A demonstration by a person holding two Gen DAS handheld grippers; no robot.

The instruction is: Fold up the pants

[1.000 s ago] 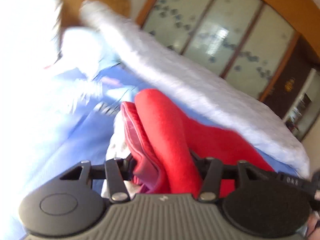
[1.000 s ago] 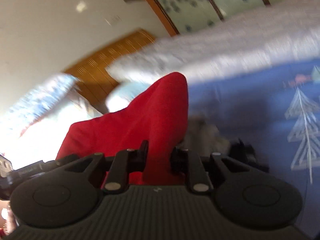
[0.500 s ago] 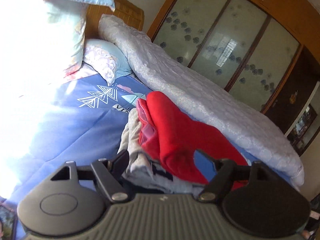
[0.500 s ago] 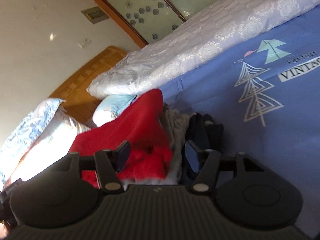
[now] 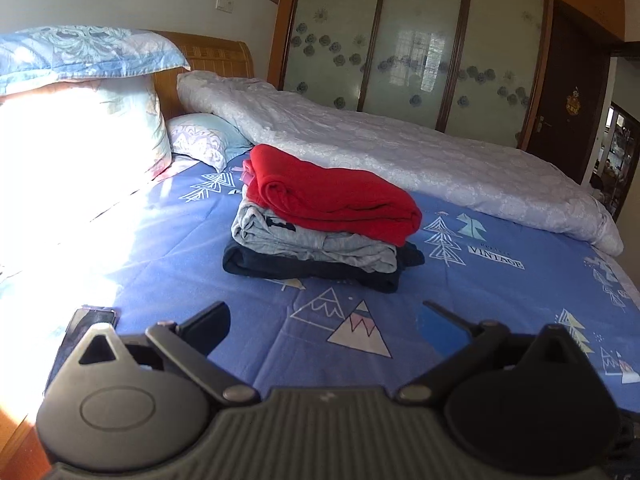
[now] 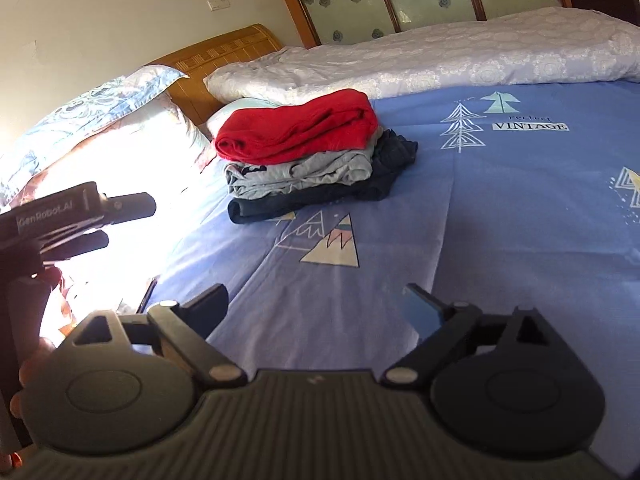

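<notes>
Folded red pants (image 5: 332, 200) lie on top of a stack, over a folded grey garment (image 5: 312, 242) and a dark navy garment (image 5: 316, 270), on the blue printed bedsheet (image 5: 360, 312). The stack also shows in the right wrist view, with the red pants (image 6: 300, 128) on top. My left gripper (image 5: 324, 320) is open and empty, well back from the stack. My right gripper (image 6: 320, 300) is open and empty, also back from the stack. The left gripper's body (image 6: 72, 216) shows at the left of the right wrist view.
A white quilt (image 5: 400, 148) lies rolled along the far side of the bed. Pillows (image 5: 80, 100) stand against the wooden headboard (image 5: 216, 56). A dark phone (image 5: 86, 322) lies on the sheet near the left edge. A wardrobe with glass doors (image 5: 420, 40) stands behind.
Both grippers held the red pants a second ago, then opened and let them go onto the stack. Both have since pulled back from the stack.
</notes>
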